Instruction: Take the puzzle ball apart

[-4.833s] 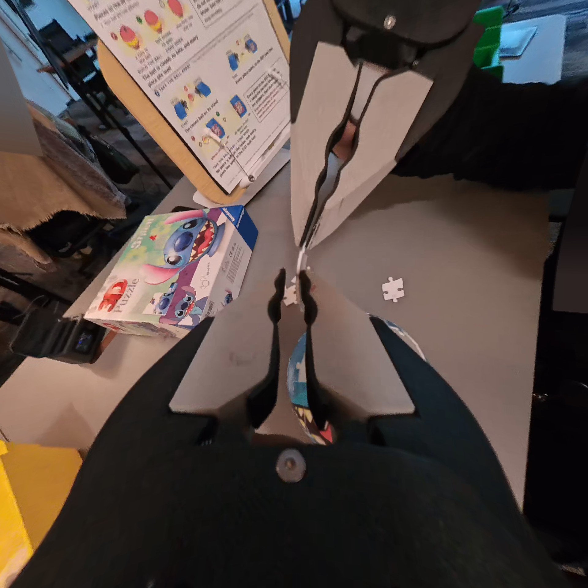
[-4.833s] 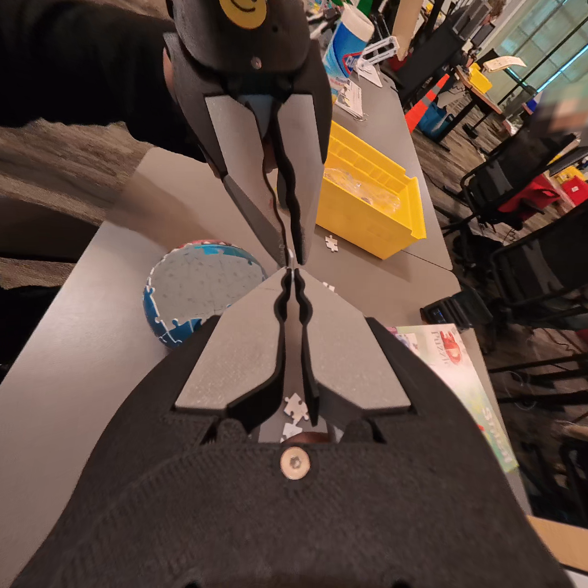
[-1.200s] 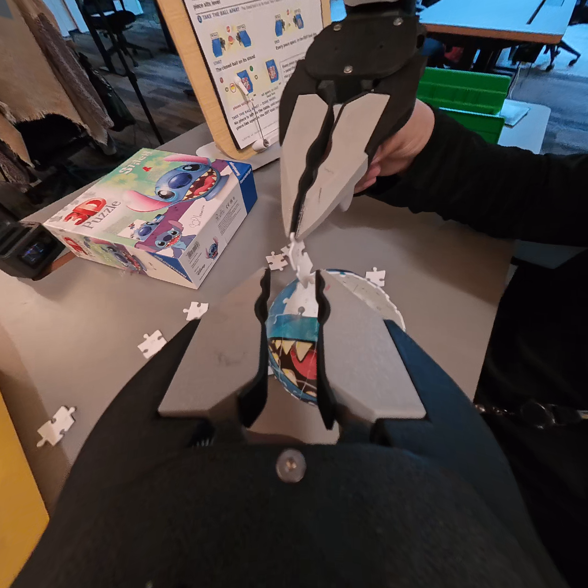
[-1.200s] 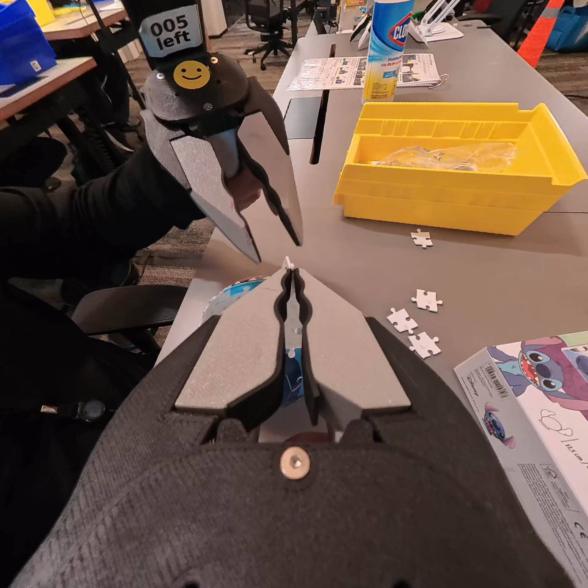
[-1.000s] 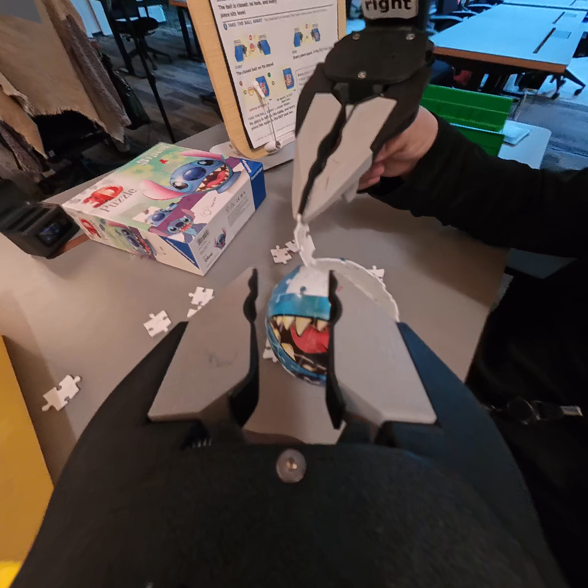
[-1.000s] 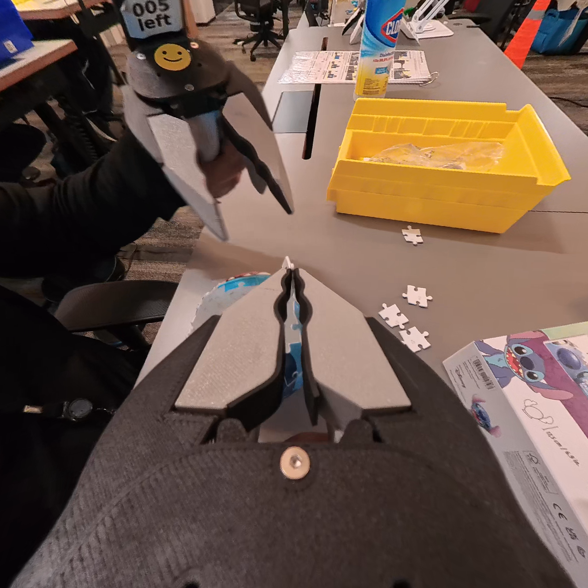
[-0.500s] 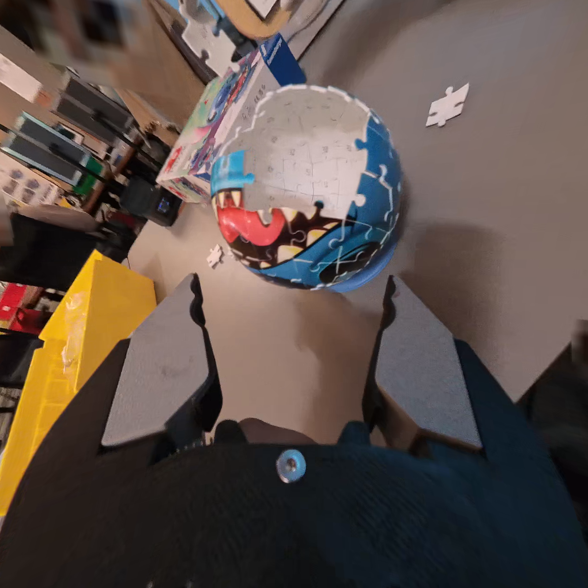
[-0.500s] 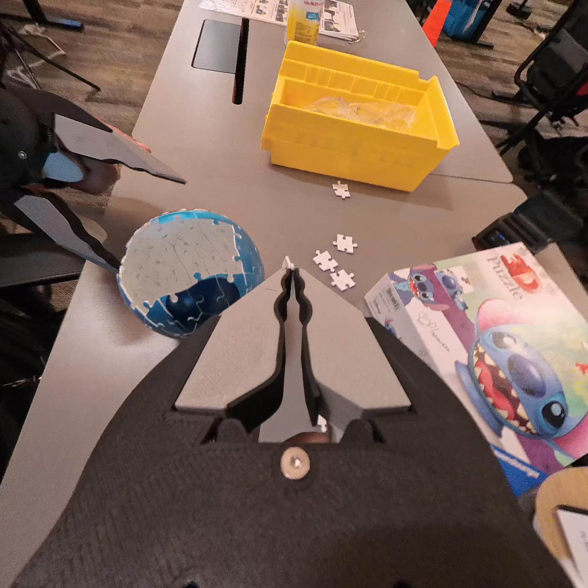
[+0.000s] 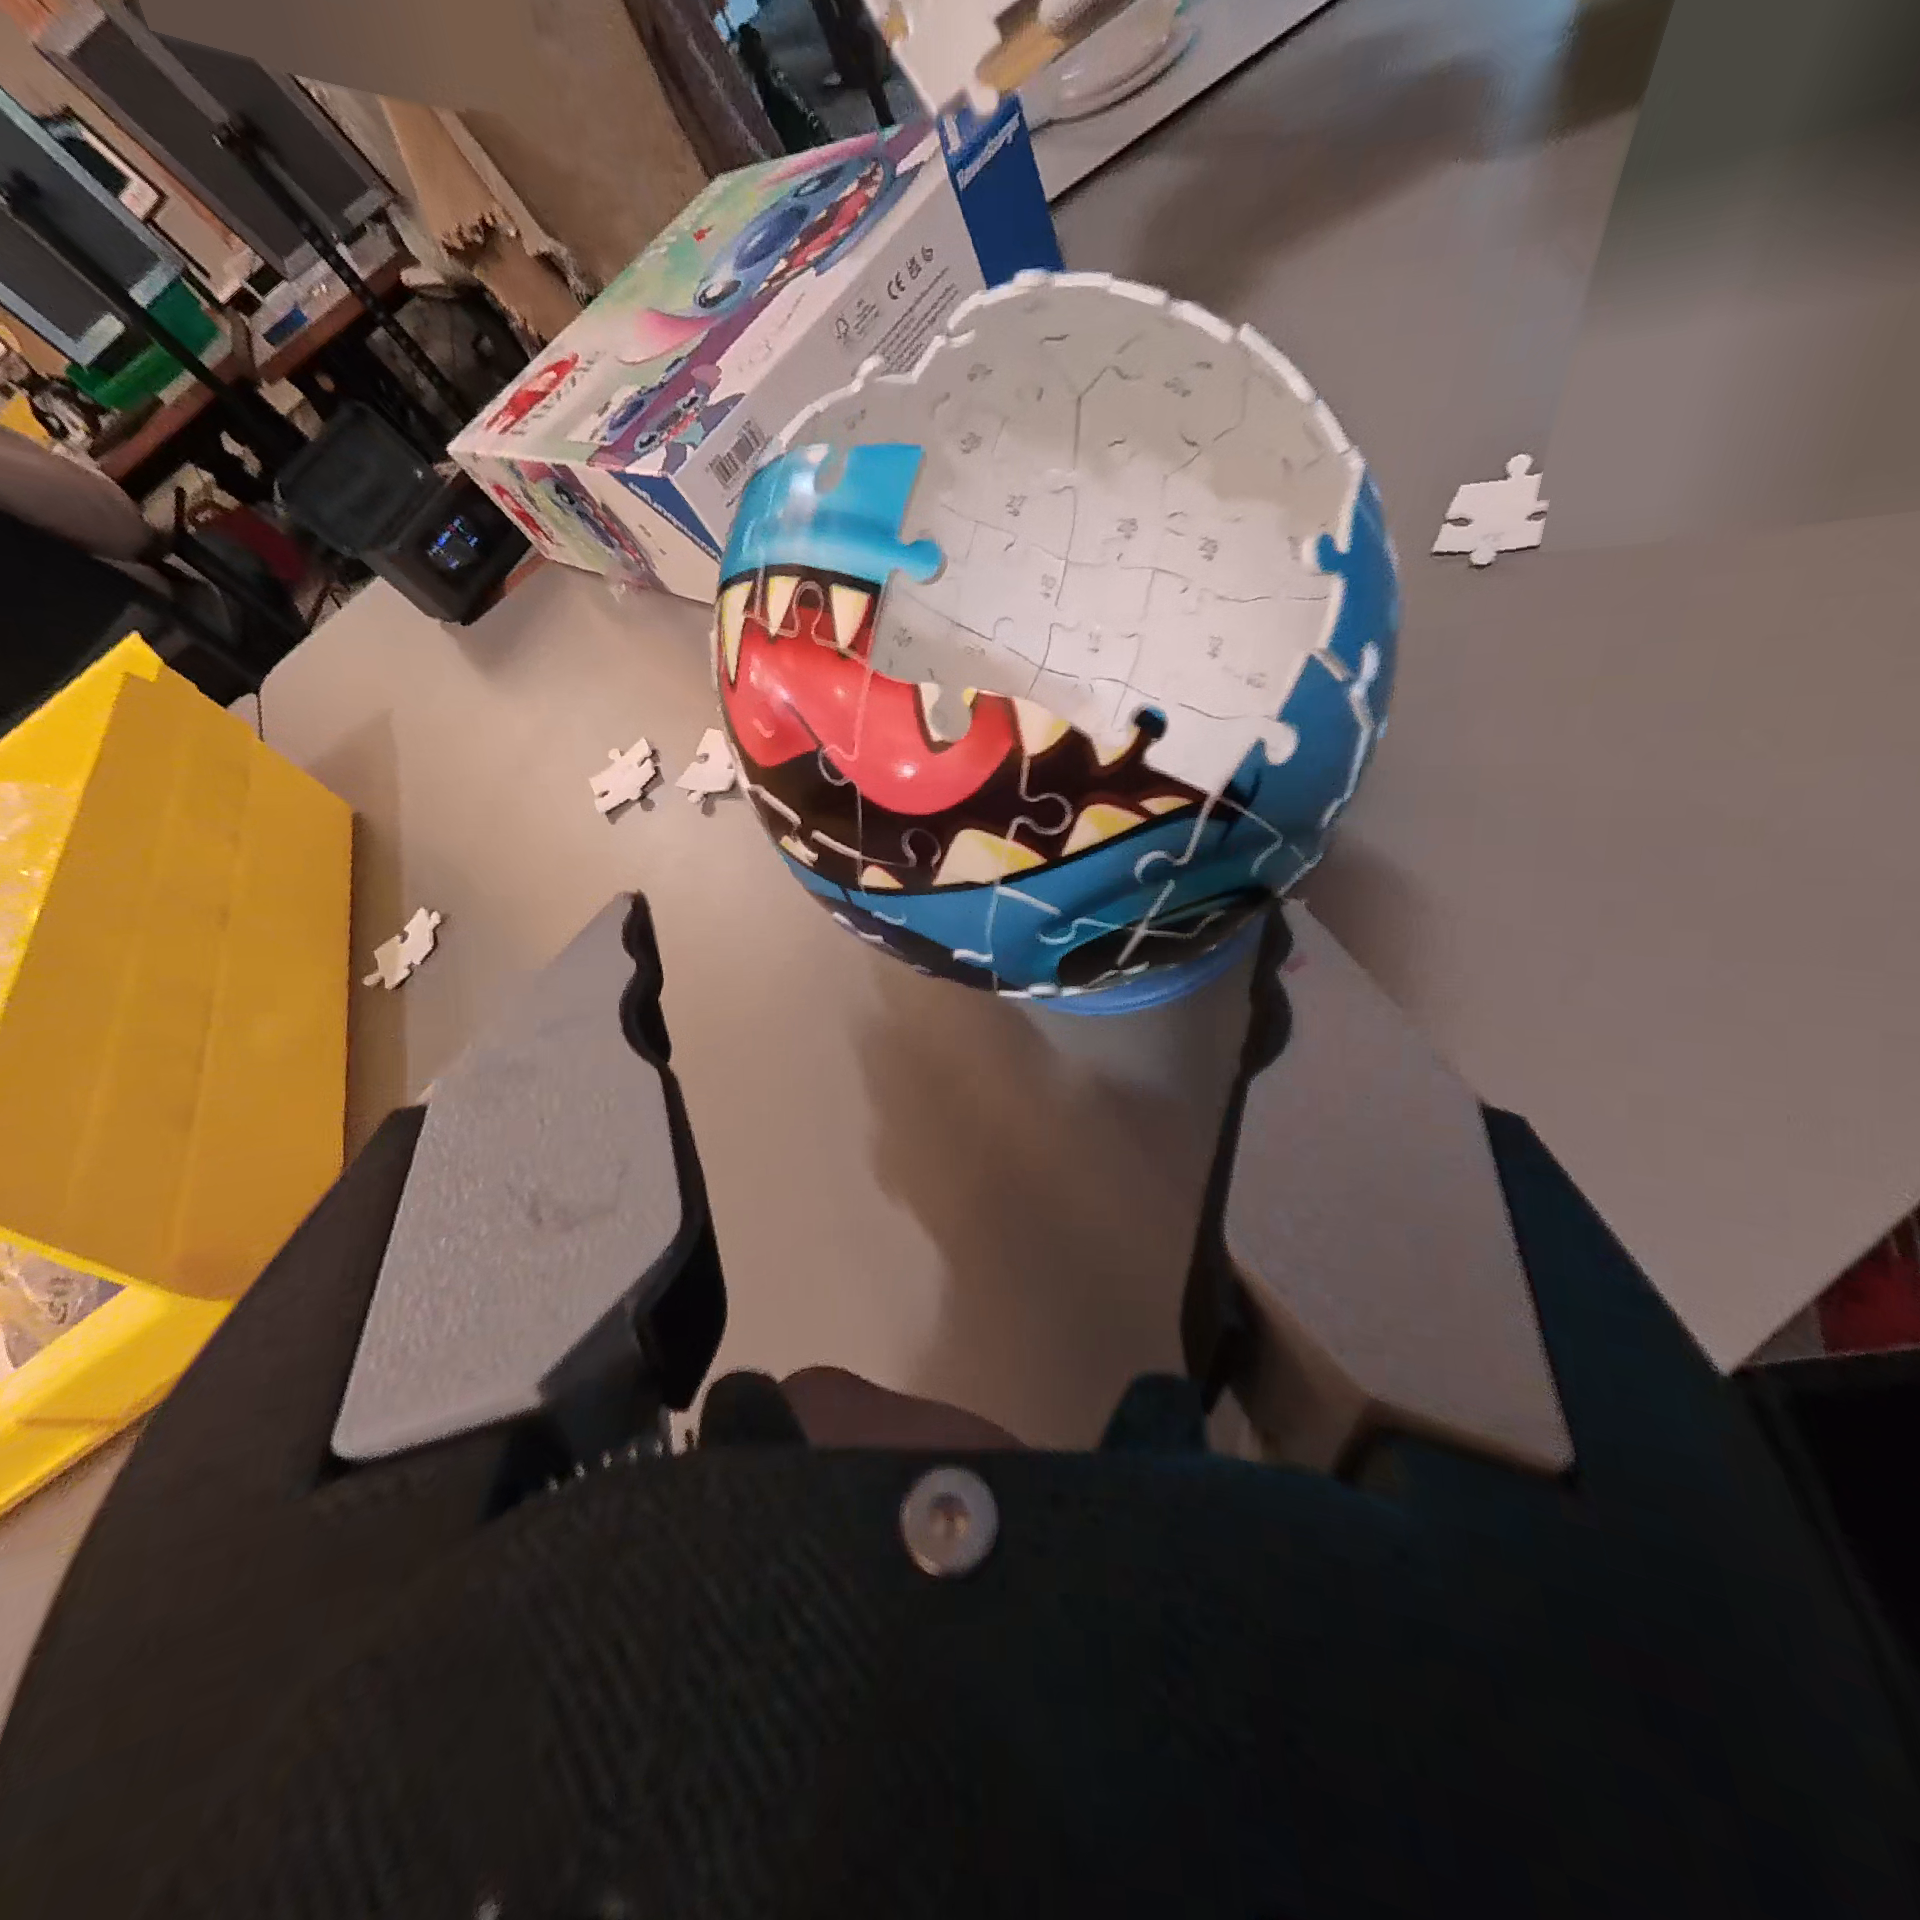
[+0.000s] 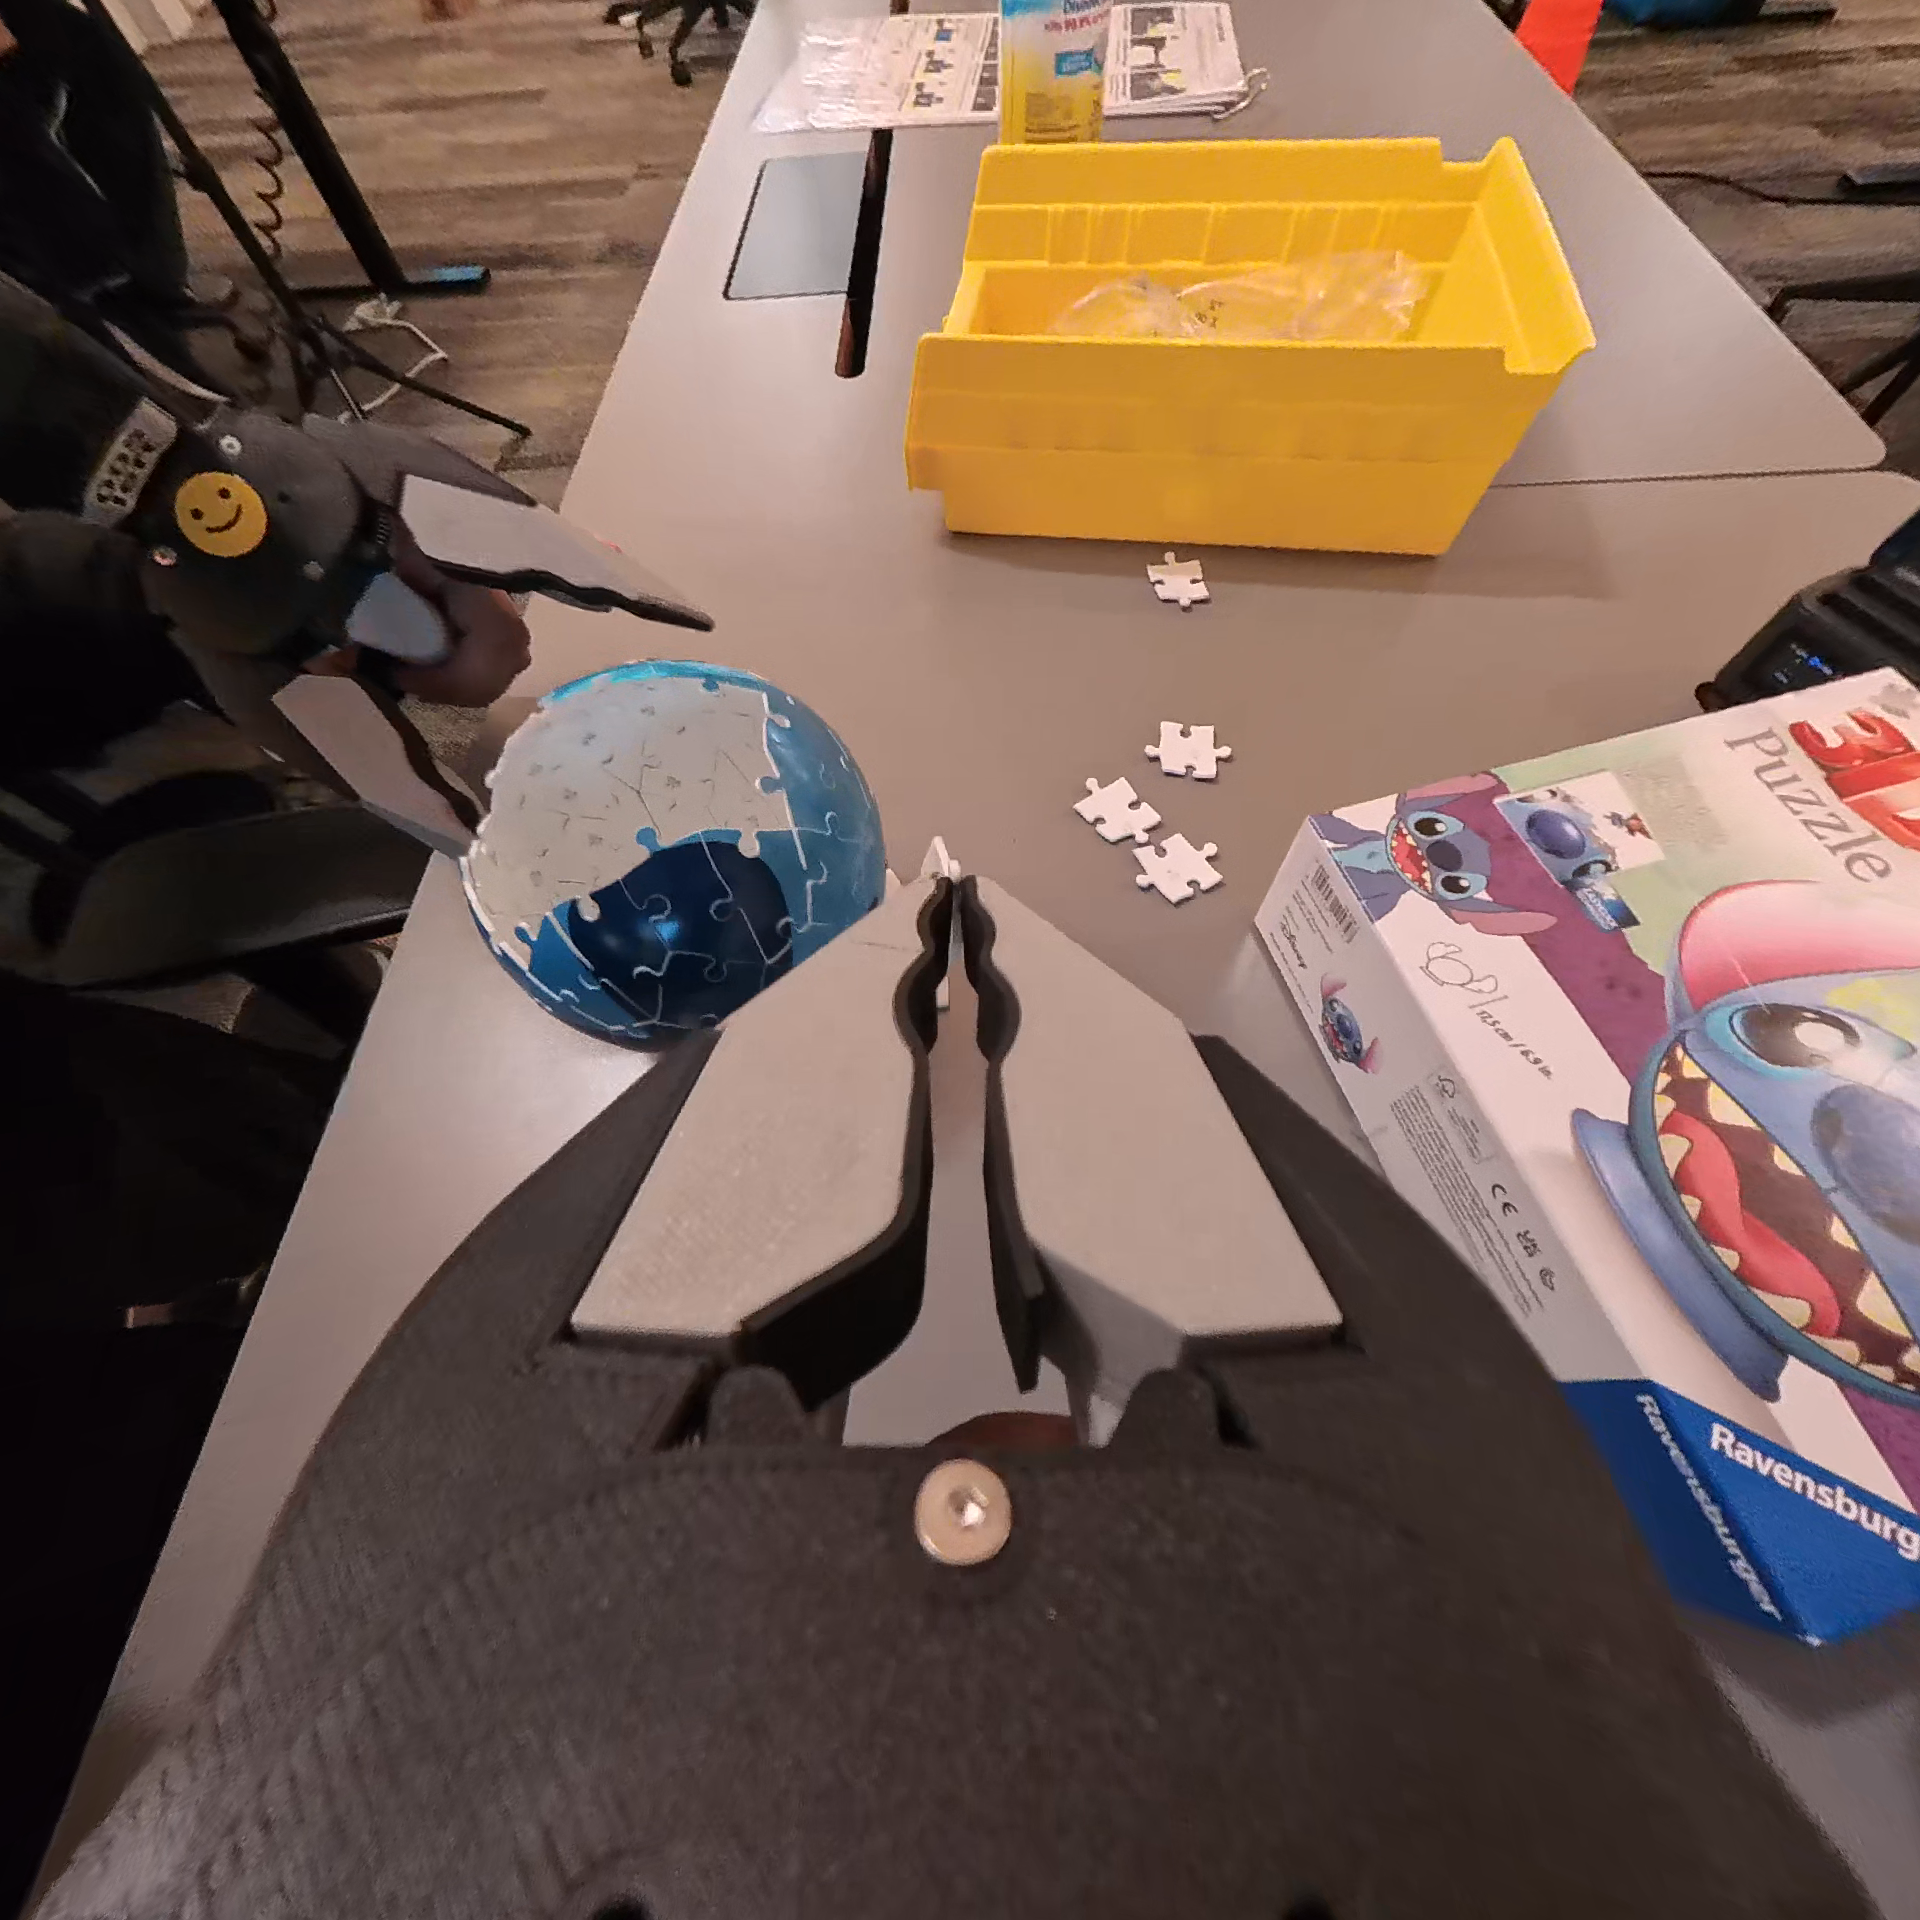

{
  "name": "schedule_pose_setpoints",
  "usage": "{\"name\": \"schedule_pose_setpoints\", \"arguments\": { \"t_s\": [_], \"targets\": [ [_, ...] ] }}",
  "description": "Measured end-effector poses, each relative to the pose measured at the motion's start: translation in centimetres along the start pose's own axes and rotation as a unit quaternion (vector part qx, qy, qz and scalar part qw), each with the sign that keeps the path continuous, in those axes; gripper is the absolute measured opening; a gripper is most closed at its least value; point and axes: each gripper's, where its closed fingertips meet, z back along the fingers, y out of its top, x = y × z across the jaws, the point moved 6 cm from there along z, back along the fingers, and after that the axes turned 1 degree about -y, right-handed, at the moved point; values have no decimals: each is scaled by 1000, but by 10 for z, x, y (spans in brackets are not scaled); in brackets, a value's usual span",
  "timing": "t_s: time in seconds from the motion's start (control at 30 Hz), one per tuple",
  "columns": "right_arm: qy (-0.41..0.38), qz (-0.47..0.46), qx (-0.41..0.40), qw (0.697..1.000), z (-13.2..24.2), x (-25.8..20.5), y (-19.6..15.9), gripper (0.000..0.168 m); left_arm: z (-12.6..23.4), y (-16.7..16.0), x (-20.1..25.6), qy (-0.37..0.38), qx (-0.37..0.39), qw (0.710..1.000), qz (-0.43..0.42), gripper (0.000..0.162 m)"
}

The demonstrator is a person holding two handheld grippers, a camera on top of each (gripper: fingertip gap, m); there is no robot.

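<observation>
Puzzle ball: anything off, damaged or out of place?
The puzzle ball is missing its top, so its white inside shows, as expected mid-disassembly. Loose pieces lie white side up on the table. The right gripper pinches one piece; the left gripper is open. Nothing else stands out.

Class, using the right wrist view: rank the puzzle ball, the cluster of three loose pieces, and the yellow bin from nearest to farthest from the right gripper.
From the right gripper:
1. Puzzle ball, just left of the jaws.
2. Cluster of three loose pieces, ahead and right.
3. Yellow bin, far across the table.
</observation>
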Motion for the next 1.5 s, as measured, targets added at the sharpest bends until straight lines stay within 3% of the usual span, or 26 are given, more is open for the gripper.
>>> {"name": "schedule_pose_setpoints", "arguments": {
  "t_s": [0.17, 0.27, 0.43, 0.6, 0.67, 0.8, 0.9, 1.3, 1.5],
  "targets": [
    [13, 22, 4, 1000, -7, -11, 7, 0, 1, -4, 0, -17, -12, 1000, 13, 111],
    [1, 91, 5, 996, -16, -27, 11, 0, 9, -2, -2, -27, 0, 1000, 13, 109],
    [-53, 213, 32, 975, -30, -56, 30, 0, 32, 12, -22, -54, 55, 997, 28, 87],
    [-172, 390, 49, 903, -36, -72, 32, 0, 50, 25, -51, -102, 87, 991, 19, 89],
    [-181, 440, 50, 878, -40, -82, 31, 0, 53, 32, -56, -139, 109, 984, 3, 91],
    [-174, 496, 35, 850, -50, -93, 29, 0, 43, 41, -70, -179, 123, 976, -19, 55],
    [-195, 549, -1, 813, -58, -99, 33, 0, 31, 43, -78, -209, 121, 970, -36, 54],
    [-189, 613, -45, 766, -78, -105, 23, 0, -5, 55, -93, -294, 114, 942, -113, 47],
    [-177, 613, -53, 768, -84, -102, 18, 0, -13, 59, -100, -340, 117, 923, -140, 25]
  ]
}}
